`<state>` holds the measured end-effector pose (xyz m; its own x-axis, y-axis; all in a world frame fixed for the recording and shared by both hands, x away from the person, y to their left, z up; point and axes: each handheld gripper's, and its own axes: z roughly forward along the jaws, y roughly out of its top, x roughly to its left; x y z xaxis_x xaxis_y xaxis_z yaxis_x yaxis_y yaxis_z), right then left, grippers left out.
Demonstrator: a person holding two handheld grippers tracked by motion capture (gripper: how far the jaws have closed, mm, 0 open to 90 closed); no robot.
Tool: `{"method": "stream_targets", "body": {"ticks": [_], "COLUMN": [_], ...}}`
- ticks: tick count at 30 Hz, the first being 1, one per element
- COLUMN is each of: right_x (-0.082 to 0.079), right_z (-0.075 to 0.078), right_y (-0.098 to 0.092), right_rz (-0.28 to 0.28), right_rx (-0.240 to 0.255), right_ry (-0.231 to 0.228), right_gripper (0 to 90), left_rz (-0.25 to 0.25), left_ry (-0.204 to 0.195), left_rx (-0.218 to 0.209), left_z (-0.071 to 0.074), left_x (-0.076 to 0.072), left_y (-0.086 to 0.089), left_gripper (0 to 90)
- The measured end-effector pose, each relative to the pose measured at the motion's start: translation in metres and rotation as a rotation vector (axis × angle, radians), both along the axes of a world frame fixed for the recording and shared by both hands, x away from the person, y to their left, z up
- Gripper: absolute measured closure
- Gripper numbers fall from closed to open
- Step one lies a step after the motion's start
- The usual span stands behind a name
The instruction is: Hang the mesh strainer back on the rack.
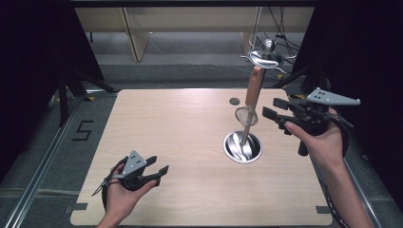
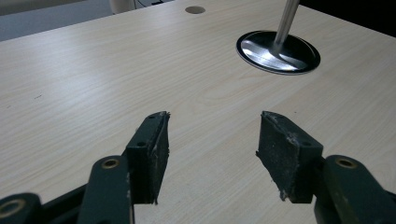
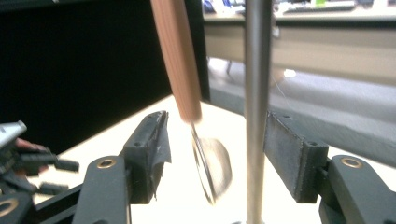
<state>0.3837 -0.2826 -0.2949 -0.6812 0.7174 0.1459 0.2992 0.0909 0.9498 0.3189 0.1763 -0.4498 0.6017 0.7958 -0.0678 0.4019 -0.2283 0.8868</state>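
- High view: my left gripper (image 1: 159,172) rests near the front left of the table (image 1: 180,128), jaws apart and empty. My right gripper (image 1: 274,114) hovers spread just beside the wooden-handled strainer (image 1: 247,115) hanging from the utensil stand (image 1: 243,145).
- Left gripper view: bare tabletop ahead, the stand's round base (image 2: 278,52) far off.
- Right gripper view: the strainer sits between my open jaws, beside the pole (image 3: 257,93). I judge this the reach; next, close on the handle (image 3: 177,60), missing the pole.

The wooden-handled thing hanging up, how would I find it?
Look at the table's right half, where a metal stand rises from a round shiny base. The strainer hangs from its top hooks: a wooden handle above a small round mesh bowl, beside the bare steel pole.
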Motion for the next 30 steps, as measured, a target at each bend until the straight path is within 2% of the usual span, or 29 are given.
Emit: {"method": "stream_targets", "body": {"ticks": [1, 3, 4, 7, 8, 9, 10, 11, 12, 13, 14, 15, 17, 18, 19, 21, 22, 23, 24, 25, 27, 28, 29, 30], "right_x": [-0.001, -0.005, -0.005, -0.008, -0.01, -0.009, -0.012, -0.013, -0.013, -0.015, -0.015, -0.02, -0.021, -0.024, -0.026, -0.028, -0.03, -0.029, -0.033, -0.03, -0.029, -0.031, -0.028, -0.028], "right_z": [-0.005, -0.017, -0.021, -0.039, -0.045, -0.053, -0.06, -0.067, -0.075, -0.083, -0.09, -0.098, -0.111, -0.117, -0.124, -0.139, -0.142, -0.147, -0.148, -0.151, -0.153, -0.153, -0.154, -0.154], "right_y": [-0.003, -0.008, -0.01, -0.018, -0.02, -0.023, -0.024, -0.026, -0.028, -0.029, -0.033, -0.032, -0.034, -0.035, -0.037, -0.043, -0.041, -0.044, -0.041, -0.042, -0.042, -0.039, -0.04, -0.039], "right_rz": [-0.008, -0.019, -0.018, -0.038, -0.046, -0.052, -0.058, -0.061, -0.07, -0.076, -0.041, -0.079, -0.089, -0.108, -0.124, -0.148, -0.162, -0.176, -0.189, -0.159, -0.153, -0.159, -0.136, -0.138], "right_rx": [-0.013, -0.028, -0.044, -0.073, -0.071, -0.093, -0.088, -0.1, -0.114, -0.114, -0.121, -0.122, -0.123, -0.111, -0.102, -0.12, -0.097, -0.12, -0.108, -0.118, -0.133, -0.109, -0.119, -0.116], "right_ry": [-0.001, 0.051, 0.048, 0.083, 0.131, 0.109, 0.149, 0.17, 0.168, 0.187, 0.209, 0.269, 0.262, 0.28, 0.279, 0.274, 0.312, 0.302, 0.35, 0.295, 0.28, 0.308, 0.279, 0.295], "right_gripper": [41.2, 41.2, 41.2, 41.1, 41.1, 41.1, 41.1, 41.2, 41.1, 41.1, 41.1, 41.3, 44.1, 44.7, 46.3, 47.0, 47.2, 47.2, 47.3, 47.3, 47.4, 47.3, 47.3, 47.4], "left_rz": [0.0, 0.001, -0.001, -0.006, -0.001, 0.005, 0.004, 0.004, 0.002, -0.007, -0.007, -0.007, -0.002, -0.005, -0.01, -0.011, -0.014, -0.016, -0.024, -0.03, -0.022, -0.017, -0.009, -0.005], "left_ry": [0.0, 0.003, 0.006, 0.004, 0.009, 0.011, 0.012, 0.012, 0.013, 0.009, 0.01, 0.013, 0.013, 0.01, 0.006, 0.011, 0.011, 0.015, 0.012, 0.018, 0.032, 0.034, 0.032, 0.032], "left_rx": [0.002, 0.006, 0.003, 0.004, 0.0, 0.007, 0.005, -0.001, 0.008, 0.014, 0.015, 0.011, 0.004, 0.011, 0.009, -0.006, -0.003, -0.006, -0.004, -0.014, -0.038, -0.041, -0.041, -0.038], "left_z": [0.0, 0.0, 0.0, -0.001, -0.001, -0.001, -0.001, -0.002, -0.002, -0.002, -0.002, -0.002, -0.002, -0.001, 0.0, 0.0, 0.0, -0.001, 0.0, 0.0, 0.0, 0.0, 0.0, 0.0], "left_x": [0.0, 0.0, 0.0, 0.001, 0.001, 0.001, 0.001, 0.001, 0.001, 0.002, 0.002, 0.002, 0.001, 0.0, 0.0, 0.0, 0.0, 0.0, 0.0, 0.001, 0.001, 0.001, 0.002, 0.002], "left_y": [0.0, 0.001, 0.001, 0.001, 0.0, 0.0, 0.0, 0.0, 0.0, 0.001, 0.001, 0.0, -0.001, -0.001, -0.001, -0.002, -0.002, -0.002, -0.002, -0.001, -0.001, -0.001, -0.001, -0.001], "left_gripper": [42.3, 42.2, 42.1, 41.8, 41.7, 41.6, 41.5, 41.5, 41.5, 41.4, 41.3, 41.3, 41.0, 40.9, 40.8, 40.6, 40.6, 40.6, 40.6, 40.4, 38.4, 37.3, 36.5, 36.0]}}
